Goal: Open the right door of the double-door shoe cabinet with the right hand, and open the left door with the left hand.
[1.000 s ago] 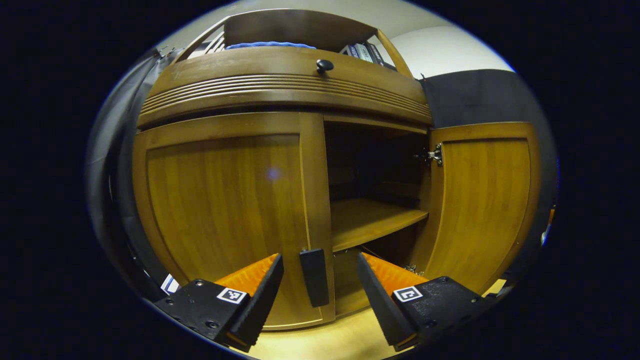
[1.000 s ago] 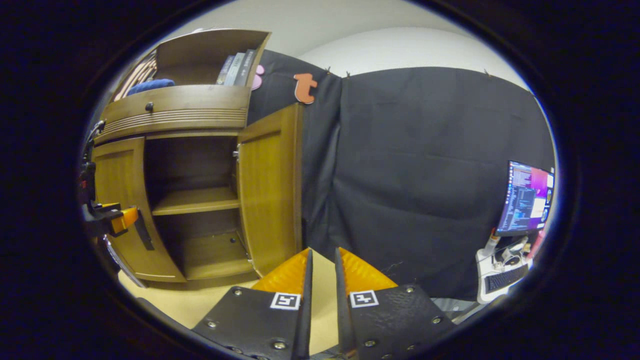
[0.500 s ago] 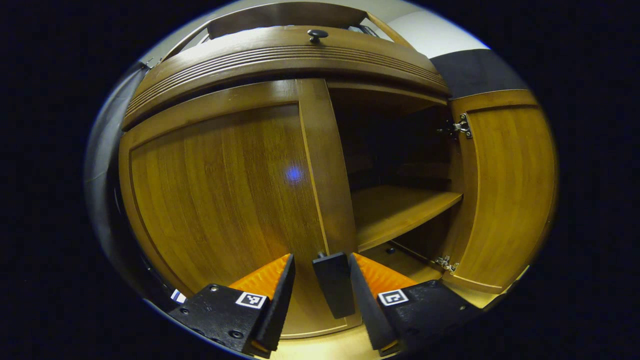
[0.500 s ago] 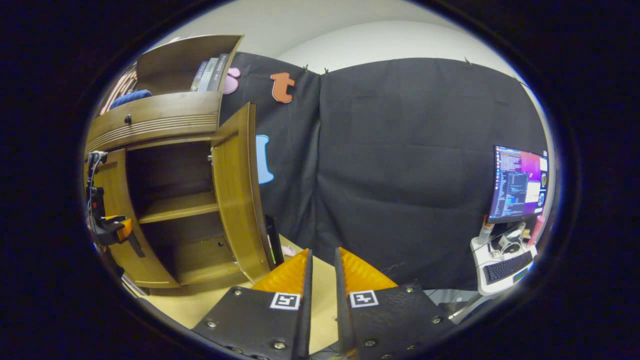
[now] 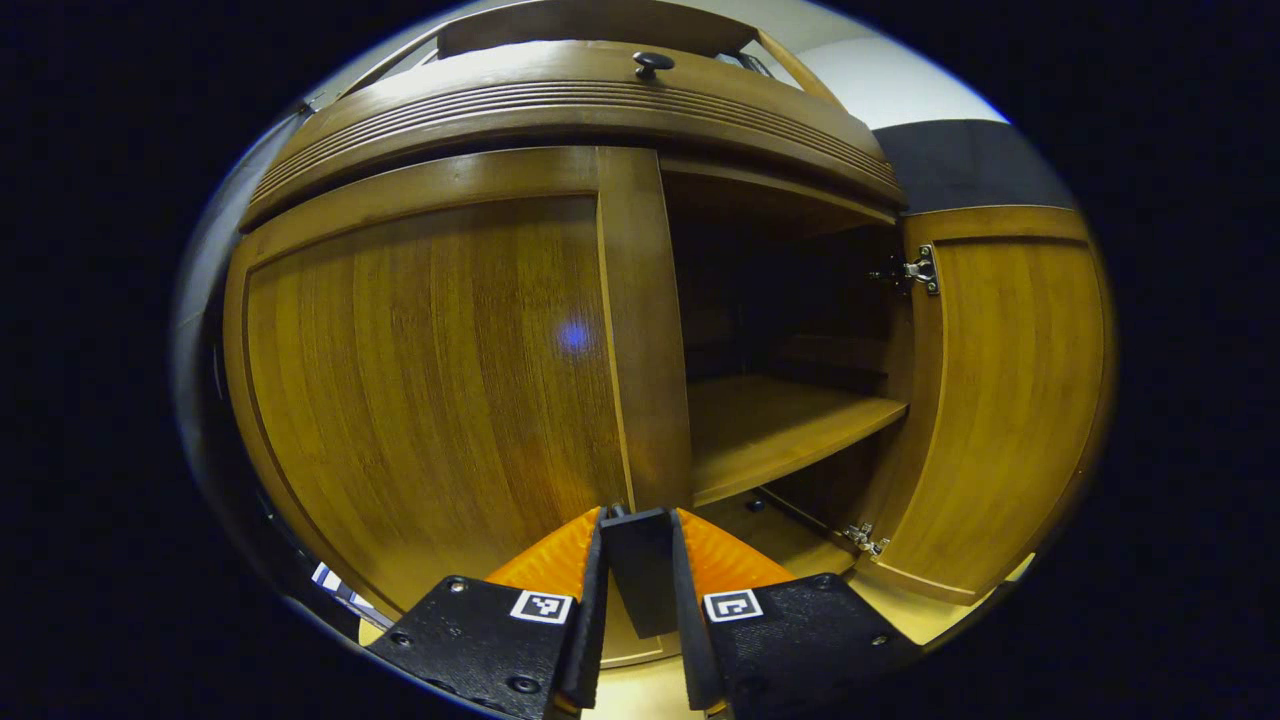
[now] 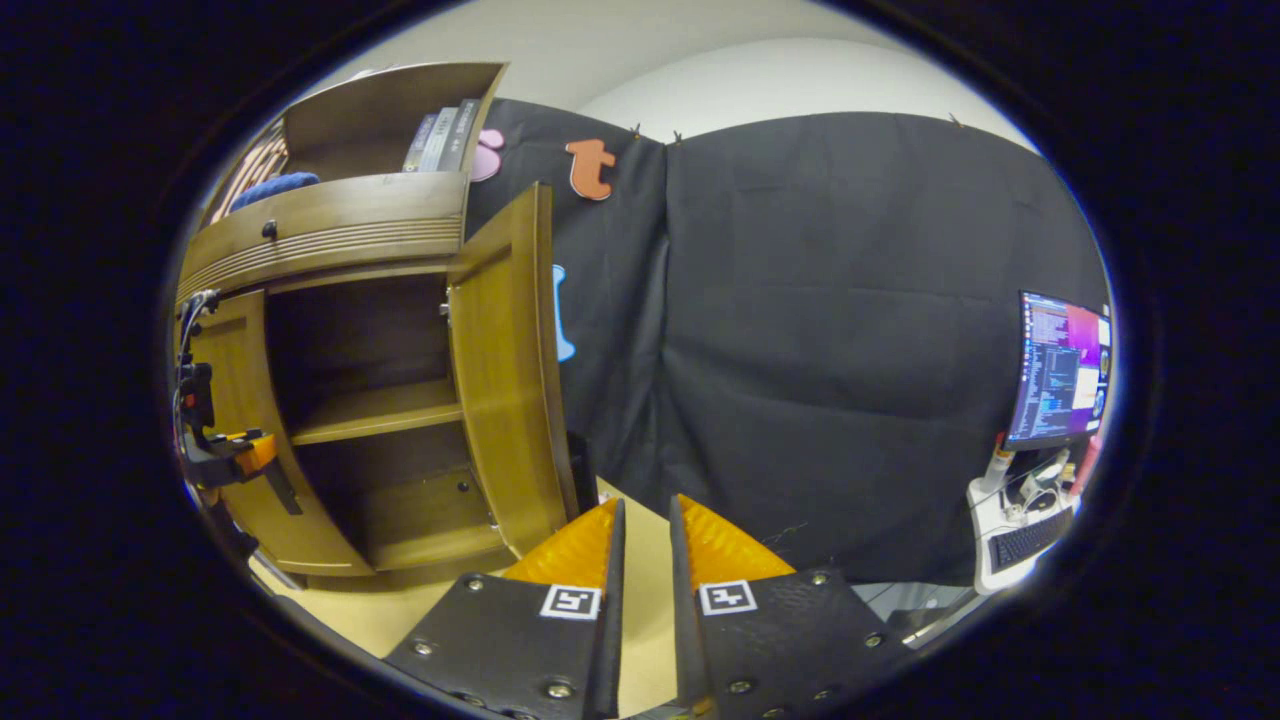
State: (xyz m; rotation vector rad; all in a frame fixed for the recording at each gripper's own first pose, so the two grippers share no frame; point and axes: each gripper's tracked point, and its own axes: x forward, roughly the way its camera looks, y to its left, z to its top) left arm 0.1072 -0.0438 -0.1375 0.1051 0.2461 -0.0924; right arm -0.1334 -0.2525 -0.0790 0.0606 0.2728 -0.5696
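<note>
The shoe cabinet point(image 5: 560, 110) is warm brown wood with a smooth, semi-gloss varnish; the left door point(image 5: 430, 360) shows fine vertical grain and a soft light reflection. Its handle point(image 5: 640, 580) looks like matt black plastic. The right door point(image 5: 1000, 400) carries shiny metal hinges point(image 5: 920, 270). The tongs' fingers point(image 5: 545, 560) are ribbed orange plastic on matt black bodies.

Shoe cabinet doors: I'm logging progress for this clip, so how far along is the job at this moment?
Done: the right door stands swung open, showing the shelf inside. In hand: the left gripper has its fingers pressed on both sides of the black handle of the left door, which sits closed. Left: pulling that door open. The right gripper holds nothing, fingers nearly together.
</note>
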